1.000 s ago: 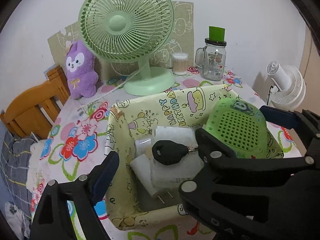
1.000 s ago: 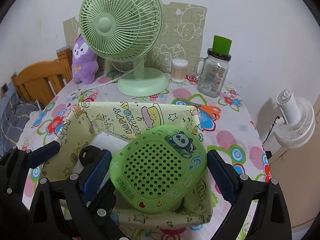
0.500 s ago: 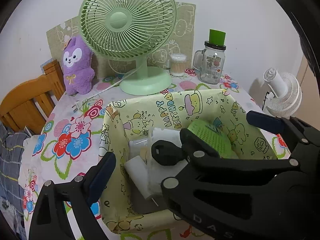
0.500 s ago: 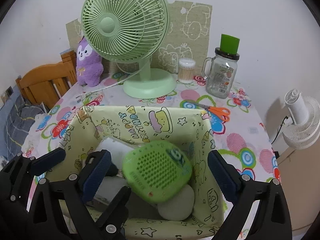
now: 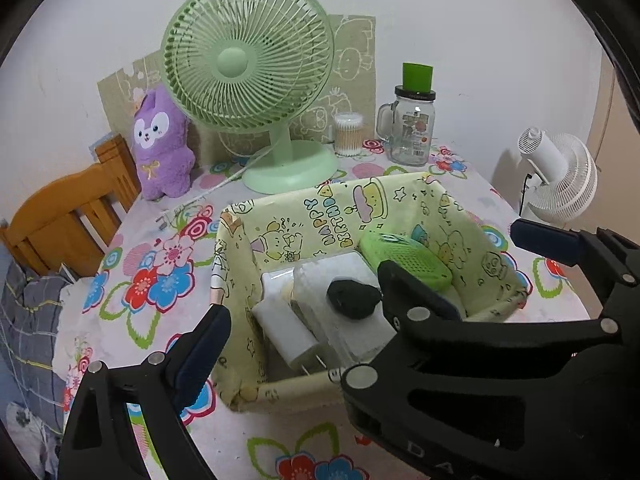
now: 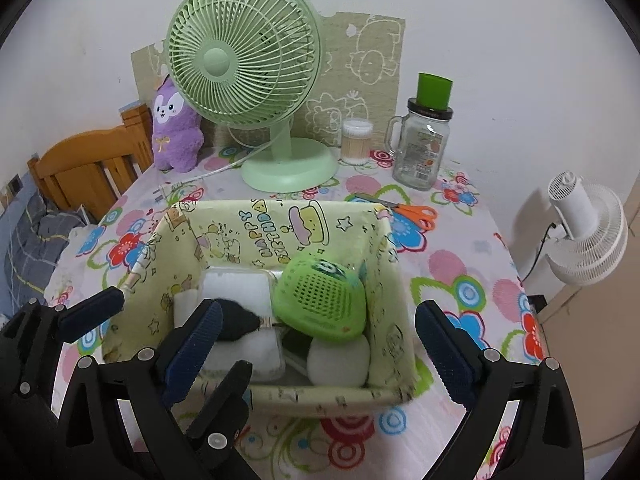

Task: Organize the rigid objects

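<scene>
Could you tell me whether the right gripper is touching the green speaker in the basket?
Apart. In the right wrist view the right gripper stands wide open, and the green speaker lies in the basket beyond its fingers, with clear space on both sides.

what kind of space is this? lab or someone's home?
Most likely a home, a lived-in room rather than a lab: a table under a floral tablecloth, a purple plush toy by a green desk fan, and a wooden chair beside it.

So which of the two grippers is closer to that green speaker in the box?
Right. The right gripper hangs open just above the green speaker, which lies between its fingers. The left gripper sits farther left, over the white chargers.
</scene>
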Motion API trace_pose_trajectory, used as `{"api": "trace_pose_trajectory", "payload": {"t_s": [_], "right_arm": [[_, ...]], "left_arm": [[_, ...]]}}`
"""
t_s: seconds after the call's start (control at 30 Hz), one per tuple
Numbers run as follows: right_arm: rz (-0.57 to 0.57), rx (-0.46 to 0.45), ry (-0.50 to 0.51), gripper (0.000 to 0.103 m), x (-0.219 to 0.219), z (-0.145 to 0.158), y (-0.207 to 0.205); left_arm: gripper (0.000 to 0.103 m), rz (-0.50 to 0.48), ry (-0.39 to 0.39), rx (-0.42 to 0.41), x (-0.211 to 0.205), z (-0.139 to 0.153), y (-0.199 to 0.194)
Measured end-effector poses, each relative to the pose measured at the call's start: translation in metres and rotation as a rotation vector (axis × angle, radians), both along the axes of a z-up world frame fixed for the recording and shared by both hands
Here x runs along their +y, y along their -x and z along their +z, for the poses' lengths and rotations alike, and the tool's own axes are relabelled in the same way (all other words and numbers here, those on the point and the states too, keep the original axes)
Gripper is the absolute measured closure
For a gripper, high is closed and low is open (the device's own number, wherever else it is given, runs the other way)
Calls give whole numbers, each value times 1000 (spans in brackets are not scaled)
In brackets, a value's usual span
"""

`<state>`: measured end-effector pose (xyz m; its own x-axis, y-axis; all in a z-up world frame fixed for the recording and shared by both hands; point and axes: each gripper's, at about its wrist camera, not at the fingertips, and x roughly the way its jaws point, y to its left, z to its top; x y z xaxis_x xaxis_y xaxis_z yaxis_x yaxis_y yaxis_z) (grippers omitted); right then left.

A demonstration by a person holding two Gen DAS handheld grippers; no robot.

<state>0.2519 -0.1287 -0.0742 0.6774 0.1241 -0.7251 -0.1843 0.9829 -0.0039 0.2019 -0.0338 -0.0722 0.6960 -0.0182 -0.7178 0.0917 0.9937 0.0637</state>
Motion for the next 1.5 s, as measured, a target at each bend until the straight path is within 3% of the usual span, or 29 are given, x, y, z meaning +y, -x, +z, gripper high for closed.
{"api": "trace_pose_trajectory", "payload": {"t_s": [1.13,1.5], "right_arm": [[-59,-129,-9,5,-35,62,118],[-91,-167,-9,5,-47,78,156]], "left_arm": [[7,73,16,-103,10,54,98],[1,101,-12,-168,13,70,134]]}}
